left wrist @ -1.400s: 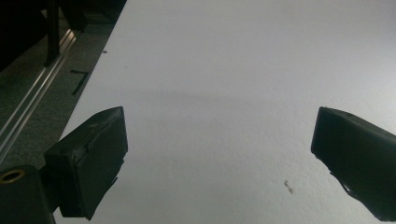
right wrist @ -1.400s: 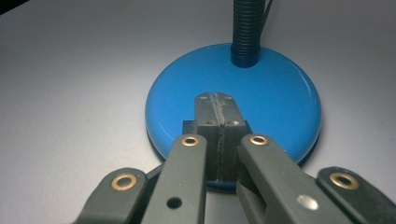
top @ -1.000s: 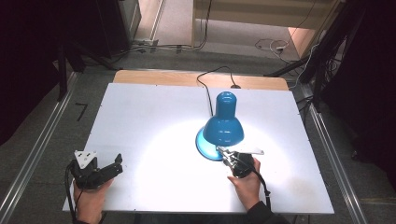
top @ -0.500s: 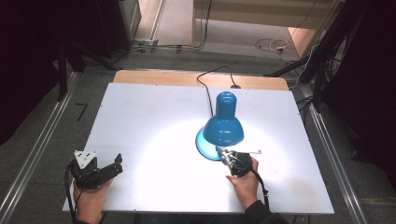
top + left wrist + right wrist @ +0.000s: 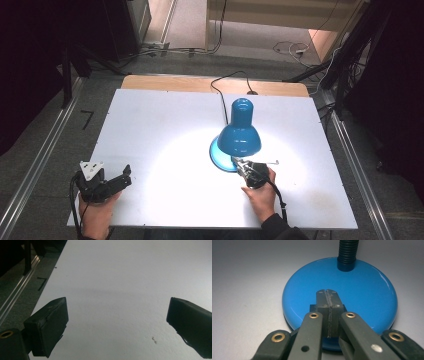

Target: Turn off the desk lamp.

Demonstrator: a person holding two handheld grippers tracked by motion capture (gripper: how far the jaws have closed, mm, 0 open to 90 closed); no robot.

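A blue desk lamp (image 5: 240, 135) stands on the white table (image 5: 150, 115), right of centre, and throws a bright pool of light on the tabletop. Its shade hangs over the round blue base (image 5: 367, 290), and a black ribbed neck (image 5: 347, 252) rises from the base's far side. My right gripper (image 5: 327, 293) is shut, with its joined tips lying on the near part of the base, over a small dark rectangular piece. In the high view the right gripper (image 5: 240, 163) meets the base's front edge. My left gripper (image 5: 124, 176) rests open at the table's front left corner, nothing between its fingers (image 5: 50, 322).
The lamp's black cord (image 5: 220, 97) runs back over the table's far edge, past a wooden strip (image 5: 200, 84). Metal rails (image 5: 40, 160) flank the table on the floor. Loose cables (image 5: 290, 47) lie on the floor beyond.
My right gripper has crept a little forward and left onto the lamp's base. The left gripper has stayed put.
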